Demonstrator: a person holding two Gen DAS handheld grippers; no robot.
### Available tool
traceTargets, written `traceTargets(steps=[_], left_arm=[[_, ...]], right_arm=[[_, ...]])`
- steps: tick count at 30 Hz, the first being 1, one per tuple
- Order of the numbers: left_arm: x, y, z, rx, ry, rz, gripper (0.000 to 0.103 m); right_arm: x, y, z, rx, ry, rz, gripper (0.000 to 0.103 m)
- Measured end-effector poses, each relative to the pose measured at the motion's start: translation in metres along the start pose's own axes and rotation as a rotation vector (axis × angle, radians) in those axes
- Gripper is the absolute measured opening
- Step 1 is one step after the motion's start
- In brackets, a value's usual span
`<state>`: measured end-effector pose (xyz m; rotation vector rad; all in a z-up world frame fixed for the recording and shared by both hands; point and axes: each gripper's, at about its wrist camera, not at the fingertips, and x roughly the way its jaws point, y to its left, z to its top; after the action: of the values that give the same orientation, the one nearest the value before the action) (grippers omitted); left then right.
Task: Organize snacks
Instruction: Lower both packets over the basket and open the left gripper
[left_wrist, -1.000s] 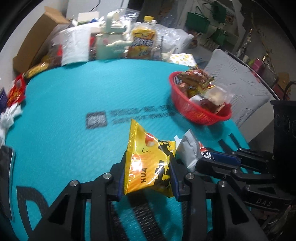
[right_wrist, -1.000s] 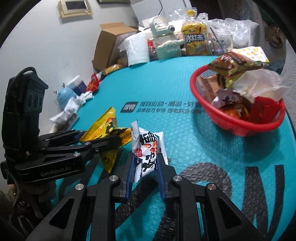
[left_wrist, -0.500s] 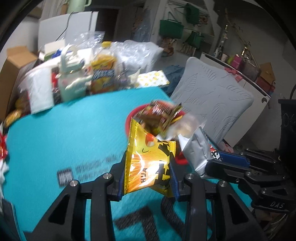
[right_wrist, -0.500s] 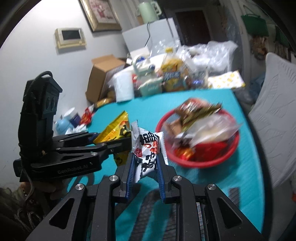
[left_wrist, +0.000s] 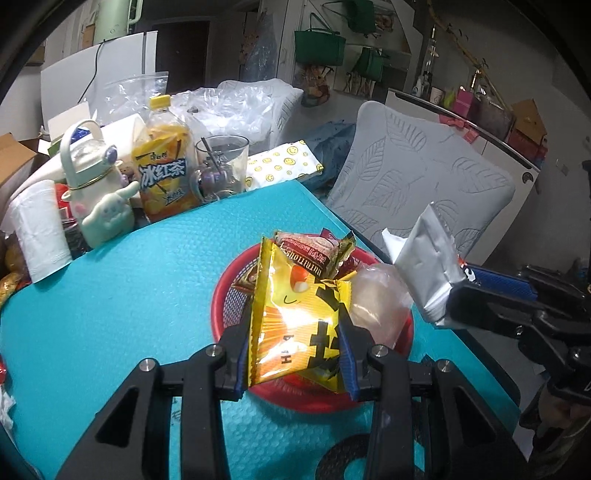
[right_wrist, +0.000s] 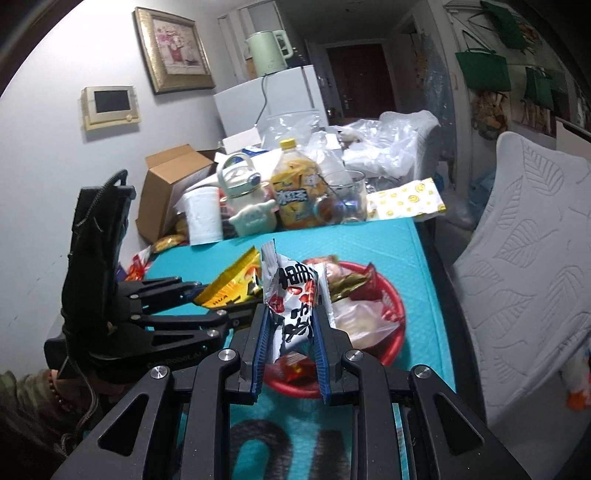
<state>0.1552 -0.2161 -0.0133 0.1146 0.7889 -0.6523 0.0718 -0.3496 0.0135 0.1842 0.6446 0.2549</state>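
My left gripper (left_wrist: 295, 354) is shut on a yellow snack packet (left_wrist: 295, 321) and holds it up over the red basket (left_wrist: 221, 299). My right gripper (right_wrist: 290, 328) is shut on a white snack packet (right_wrist: 293, 295) with red and black print, held above the same basket (right_wrist: 391, 295). The basket sits on the teal mat (left_wrist: 129, 288) and holds several snack packets and a clear bag (left_wrist: 380, 306). In the left wrist view the right gripper (left_wrist: 491, 295) shows at the right with the packet's silver back (left_wrist: 428, 266). In the right wrist view the left gripper (right_wrist: 207, 295) shows at the left.
At the mat's far edge stand a paper roll (left_wrist: 37, 232), a pale character bottle (left_wrist: 96, 192), an iced tea bottle (left_wrist: 166, 166), a glass cup (left_wrist: 221, 162) and a smiley-print packet (left_wrist: 284, 166). A grey cushioned chair (left_wrist: 424, 177) stands right of the table. A cardboard box (right_wrist: 173, 188) is at the back left.
Both grippers rose and moved with their packets from the mat's near side to above the red basket. Both grips stayed shut.
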Motion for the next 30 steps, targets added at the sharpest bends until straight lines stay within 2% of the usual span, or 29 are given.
traceTargets(steps=[8, 10, 12, 14, 18, 23, 30], left_arm=[[0.014, -0.004, -0.001, 0.029, 0.03, 0.008, 0.039], [0.016, -0.003, -0.002, 0.031, 0.041, 0.009, 0.044], [0.017, -0.001, -0.005, 0.021, 0.049, -0.007, 0.061], [0.019, 0.002, -0.008, 0.001, 0.044, -0.016, 0.065], [0.021, 0.006, -0.011, -0.021, 0.047, -0.02, 0.065], [0.025, 0.008, -0.013, -0.007, 0.065, 0.016, 0.065], [0.031, 0.009, -0.016, -0.001, 0.073, 0.016, 0.066]], right_arm=[[0.012, -0.012, 0.001, 0.015, 0.023, -0.003, 0.022], [0.014, -0.013, 0.002, 0.017, 0.028, -0.004, 0.022], [0.016, -0.013, 0.002, 0.014, 0.03, -0.006, 0.022], [0.017, -0.012, 0.002, 0.012, 0.032, -0.007, 0.022], [0.02, -0.01, 0.002, 0.005, 0.039, -0.013, 0.022], [0.022, -0.008, 0.002, 0.001, 0.042, -0.022, 0.022], [0.028, -0.007, 0.007, -0.024, 0.045, -0.057, 0.022]])
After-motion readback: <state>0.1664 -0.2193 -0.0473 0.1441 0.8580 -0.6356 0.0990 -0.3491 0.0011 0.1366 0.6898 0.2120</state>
